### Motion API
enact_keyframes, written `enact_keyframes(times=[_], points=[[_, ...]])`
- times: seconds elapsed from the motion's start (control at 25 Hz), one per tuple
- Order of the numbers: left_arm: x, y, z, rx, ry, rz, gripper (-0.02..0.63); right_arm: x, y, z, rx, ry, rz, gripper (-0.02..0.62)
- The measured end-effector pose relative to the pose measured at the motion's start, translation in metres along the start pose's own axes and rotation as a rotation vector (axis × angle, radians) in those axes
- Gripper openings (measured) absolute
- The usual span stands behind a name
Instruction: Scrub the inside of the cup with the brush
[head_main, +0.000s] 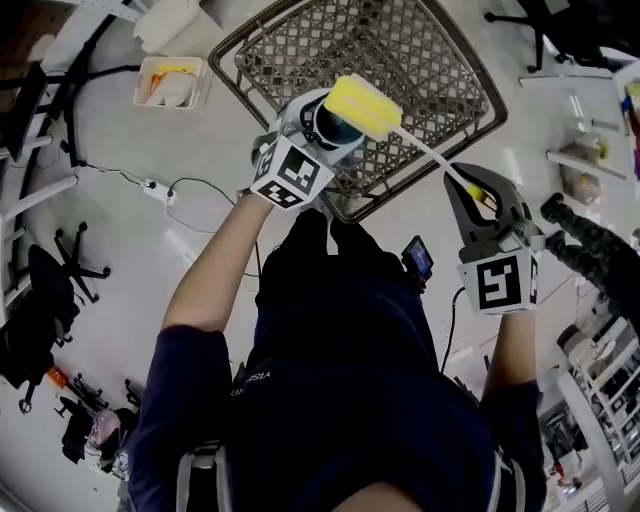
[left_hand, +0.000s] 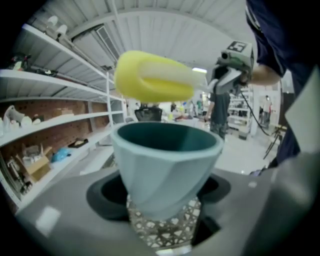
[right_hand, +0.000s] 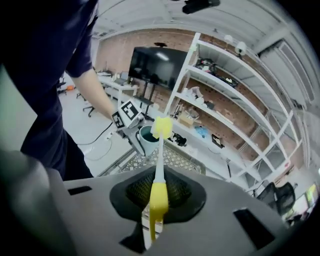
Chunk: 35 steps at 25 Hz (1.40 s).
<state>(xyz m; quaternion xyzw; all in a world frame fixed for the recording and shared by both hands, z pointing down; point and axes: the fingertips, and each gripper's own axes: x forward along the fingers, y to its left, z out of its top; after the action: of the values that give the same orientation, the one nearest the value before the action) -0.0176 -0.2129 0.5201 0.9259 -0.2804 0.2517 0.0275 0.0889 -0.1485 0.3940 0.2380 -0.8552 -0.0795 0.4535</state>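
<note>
Brick-walled workshop with white shelving, a wire mesh tabletop (head_main: 430, 60) below. The left gripper (left_hand: 165, 220) has its wide-set jaws clamped on the pale teal faceted cup (left_hand: 167, 160), held mouth-up for access. The right gripper (right_hand: 155, 212) pinches the yellow-handled sponge brush (right_hand: 159, 170), whose head hangs just above that mouth, not yet inside.

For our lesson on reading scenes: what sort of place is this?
Probably a workshop or lab: metal shelving loaded with boxes and parts along a brick wall, a large monitor, and office chairs.
</note>
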Motion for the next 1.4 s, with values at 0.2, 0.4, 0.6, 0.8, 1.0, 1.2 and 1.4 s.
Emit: enact_keyframes(times=[0.2, 0.4, 0.6, 0.8, 1.0, 1.2, 1.4], points=[[-0.017, 0.008, 0.014, 0.039, 0.02, 0.026, 0.37, -0.014, -0.003, 0.021, -0.233, 0.107, -0.054, 0.032], [-0.028, 0.011, 0.019, 0.125, 0.089, 0.058, 0.37, -0.027, -0.007, 0.034, -0.497, 0.244, -0.082, 0.032], [-0.031, 0.012, 0.012, 0.212, 0.205, 0.093, 0.37, -0.02, -0.001, 0.056, -0.733, 0.348, -0.099, 0.032], [-0.035, 0.009, 0.003, 0.256, 0.289, 0.102, 0.37, -0.007, 0.013, 0.074, -0.812, 0.375, -0.077, 0.032], [-0.044, 0.012, -0.004, 0.283, 0.335, 0.115, 0.37, -0.003, 0.003, 0.07, -0.786, 0.399, -0.097, 0.032], [-0.044, 0.019, -0.009, 0.348, 0.4, 0.12, 0.37, -0.001, 0.016, 0.074, -0.788, 0.396, -0.08, 0.032], [-0.036, 0.011, -0.017, 0.392, 0.461, 0.082, 0.368, 0.008, 0.022, 0.082, -0.836, 0.404, -0.061, 0.032]])
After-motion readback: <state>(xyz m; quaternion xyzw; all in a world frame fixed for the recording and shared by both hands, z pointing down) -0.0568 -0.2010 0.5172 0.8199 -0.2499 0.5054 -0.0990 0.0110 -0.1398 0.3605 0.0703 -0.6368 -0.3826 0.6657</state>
